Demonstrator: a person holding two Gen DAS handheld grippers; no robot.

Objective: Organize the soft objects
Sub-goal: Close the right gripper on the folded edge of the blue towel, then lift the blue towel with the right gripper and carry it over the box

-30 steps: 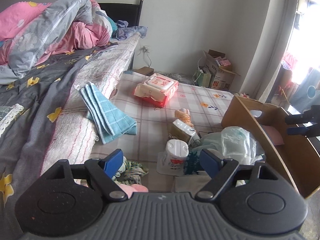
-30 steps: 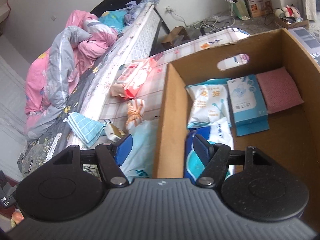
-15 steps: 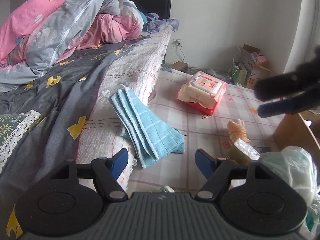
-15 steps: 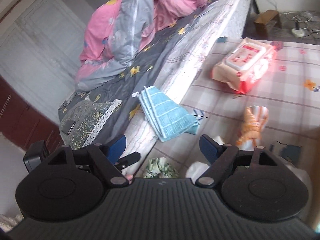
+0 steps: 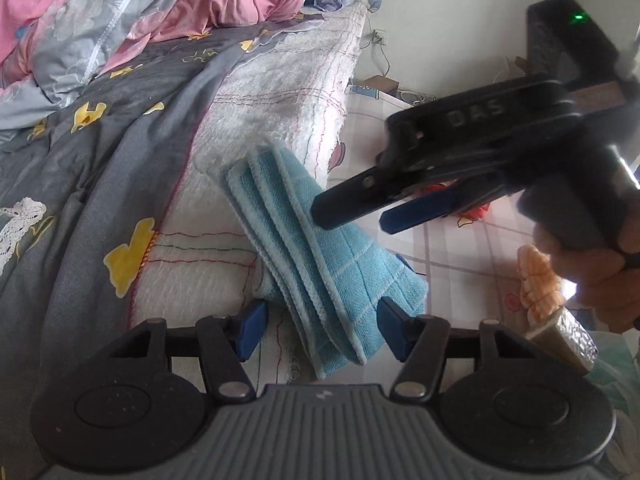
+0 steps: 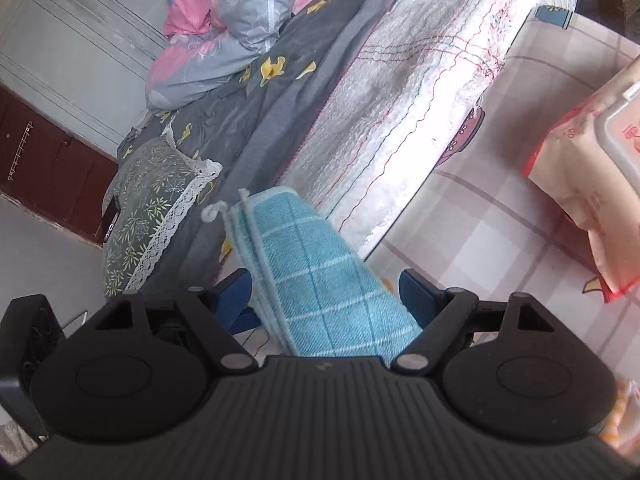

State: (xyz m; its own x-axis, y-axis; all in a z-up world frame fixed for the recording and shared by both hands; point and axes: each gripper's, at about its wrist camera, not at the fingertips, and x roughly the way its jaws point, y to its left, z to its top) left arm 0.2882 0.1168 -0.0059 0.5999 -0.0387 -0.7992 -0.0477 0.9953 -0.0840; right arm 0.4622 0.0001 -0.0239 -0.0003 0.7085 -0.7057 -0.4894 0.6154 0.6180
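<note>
Against the mattress (image 5: 280, 92) side, folded blue towel (image 5: 320, 264) leaning, long axis sloping from bed edge to checked floor mat (image 5: 452, 248), left claw (image 5: 320, 328) closing astride its lower end, right claw (image 6: 326, 294) spread astride it, pads not pressing.

- You could read raised letters "DAS" on the black body of the right gripper (image 5: 352, 214), well ahead of the left jaws and to their right.
- Red print marked the wipes pack (image 6: 592, 184) to the right of the right jaws, too cropped to read.
</note>
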